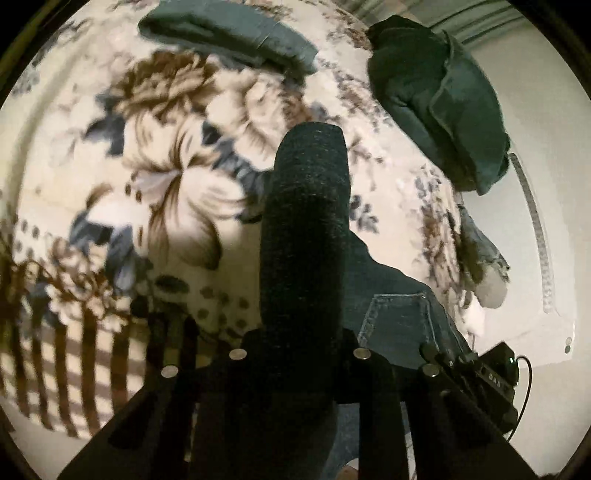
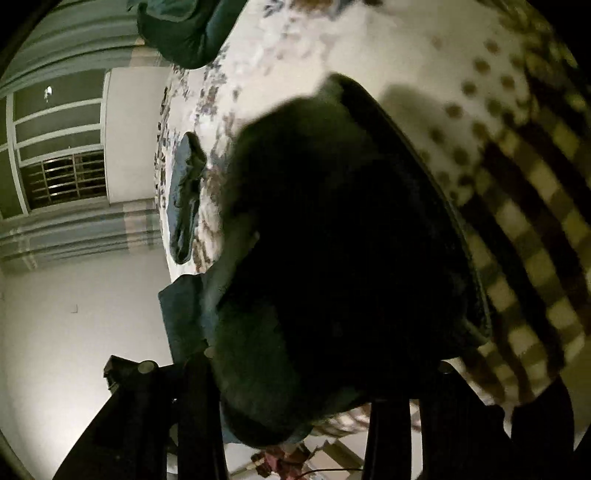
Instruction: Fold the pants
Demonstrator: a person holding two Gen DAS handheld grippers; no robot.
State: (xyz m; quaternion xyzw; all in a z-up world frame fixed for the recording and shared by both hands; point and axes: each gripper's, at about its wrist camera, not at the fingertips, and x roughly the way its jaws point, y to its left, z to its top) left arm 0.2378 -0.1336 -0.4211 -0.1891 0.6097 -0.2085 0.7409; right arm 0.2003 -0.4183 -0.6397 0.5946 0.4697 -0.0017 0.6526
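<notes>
left gripper: fingers look pressed together into one dark column up the middle of the left wrist view, with dark denim bunched right alongside. Pretty sure the jaws are pinching the pants, though the exact bite point is lost in the dark.

right gripper: honestly cannot tell how the jaws stand. A big dark blob of fabric covers the whole centre of the right wrist view and hides the fingertips.

pants: dark jeans. In the left view they sit at about 5 o'clock from the finger column, stitched pocket showing, low in the frame. In the right view they fill the middle, blurry, lifted close to the lens.

bed blanket: cream with brown and blue flowers, dots and a striped border toward 8 o'clock.

folded dark green piece: lying on the blanket at 11 o'clock.

second dark green bundle: at 2 o'clock, at the bed's edge.

small blue-grey garment: at 9 o'clock in the right view, near the bed's edge.

window: with bars, far 9 o'clock in the right view.
</notes>
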